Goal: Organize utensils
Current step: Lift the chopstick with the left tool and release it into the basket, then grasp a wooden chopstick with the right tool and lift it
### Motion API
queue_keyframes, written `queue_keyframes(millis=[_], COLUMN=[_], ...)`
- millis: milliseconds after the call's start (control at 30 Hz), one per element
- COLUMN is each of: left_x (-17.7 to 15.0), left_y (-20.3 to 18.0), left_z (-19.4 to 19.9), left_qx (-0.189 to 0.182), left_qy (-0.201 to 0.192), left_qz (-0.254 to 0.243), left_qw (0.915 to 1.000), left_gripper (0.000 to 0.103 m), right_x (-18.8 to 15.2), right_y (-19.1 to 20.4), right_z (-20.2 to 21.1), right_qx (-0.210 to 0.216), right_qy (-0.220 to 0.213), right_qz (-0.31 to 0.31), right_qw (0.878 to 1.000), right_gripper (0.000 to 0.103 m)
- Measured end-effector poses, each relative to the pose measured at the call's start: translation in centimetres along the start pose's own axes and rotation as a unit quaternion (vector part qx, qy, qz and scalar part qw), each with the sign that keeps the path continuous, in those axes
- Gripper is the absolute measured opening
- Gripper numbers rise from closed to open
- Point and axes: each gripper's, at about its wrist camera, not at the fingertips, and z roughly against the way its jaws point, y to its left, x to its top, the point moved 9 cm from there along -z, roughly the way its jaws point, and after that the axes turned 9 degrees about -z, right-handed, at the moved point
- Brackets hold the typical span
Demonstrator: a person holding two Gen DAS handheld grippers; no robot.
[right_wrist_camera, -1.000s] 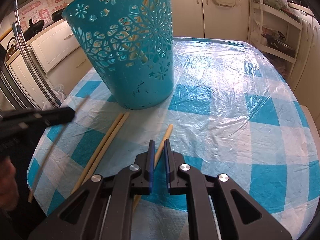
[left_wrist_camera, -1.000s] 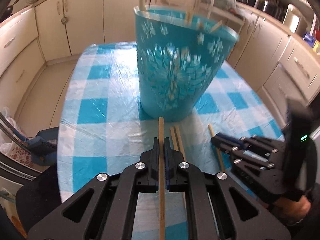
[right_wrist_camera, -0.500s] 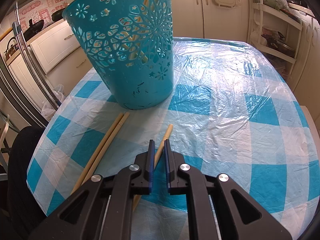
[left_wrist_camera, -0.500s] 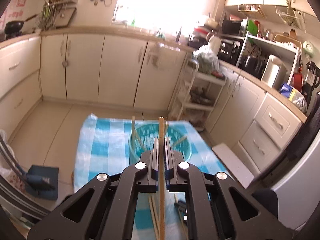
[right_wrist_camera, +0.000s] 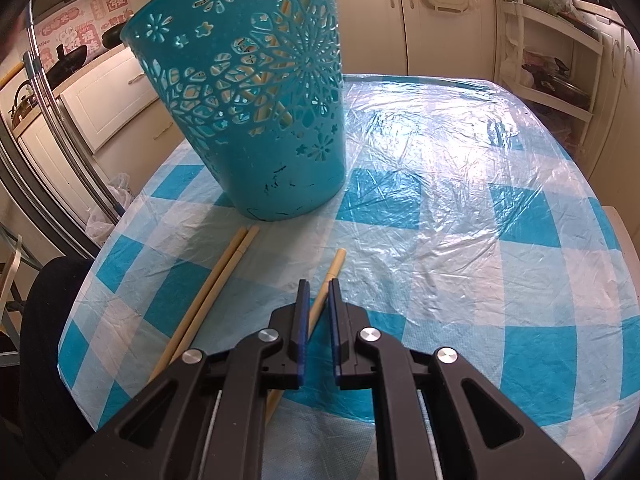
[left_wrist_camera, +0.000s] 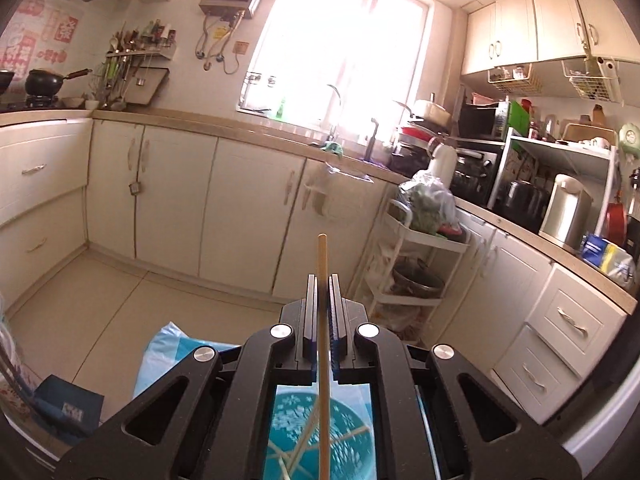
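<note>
Left wrist view: chopstick (left_wrist_camera: 322,320), light, stiff, judged slippery, is clamped mid-length by left hand-held gripper (left_wrist_camera: 322,280) above basket (left_wrist_camera: 344,440). Right hand-held gripper (right_wrist_camera: 318,286) is held narrowly parted, empty.

Left gripper (left_wrist_camera: 321,280): matte black plastic throughout, with two thin flat fingers (left_wrist_camera: 311,308) edged in dark blue padding on their inner faces. Behind the jaws the body spreads into angular linkage arms pierced by rounded triangular cut-outs. Four round silver screw heads (left_wrist_camera: 279,331) sit in a shallow arc, two close behind the jaws and two farther out and lower.

Right gripper (right_wrist_camera: 318,286): the same build, black fingers (right_wrist_camera: 301,320) with blue inner strips, four bright silver screws (right_wrist_camera: 369,335) on the black arms behind the jaws, and matching rounded cut-outs lower down on each side.
</note>
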Motion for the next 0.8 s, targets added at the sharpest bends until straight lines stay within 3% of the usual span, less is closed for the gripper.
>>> queue_keyframes(millis=[333, 700, 733, 800], left_x=[-4.2, -8.5, -8.7, -8.8], left_y=[0.8, 0.4, 0.4, 0.7], left_z=[-4.1, -3.9, -3.5, -2.5], left_qx=[0.027, 0.031, 0.031, 0.041], left_qy=[0.024, 0.074, 0.079, 0.079], left_qz=[0.001, -0.037, -0.042, -0.048], left_qw=[0.9994, 0.9961, 0.9955, 0.9949], left_gripper=[0.005, 0.006, 0.011, 0.029], right_x=[0.1, 0.1, 0.1, 0.1], right_y=[-0.4, -0.4, -0.4, -0.5], right_z=[0.1, 0.1, 0.1, 0.2], right_qx=[0.007, 0.008, 0.009, 0.012], right_qy=[0.001, 0.001, 0.002, 0.003], right_qz=[-0.005, -0.005, -0.005, -0.007], right_qw=[1.000, 1.000, 1.000, 1.000], right_gripper=[0.010, 0.010, 0.010, 0.010])
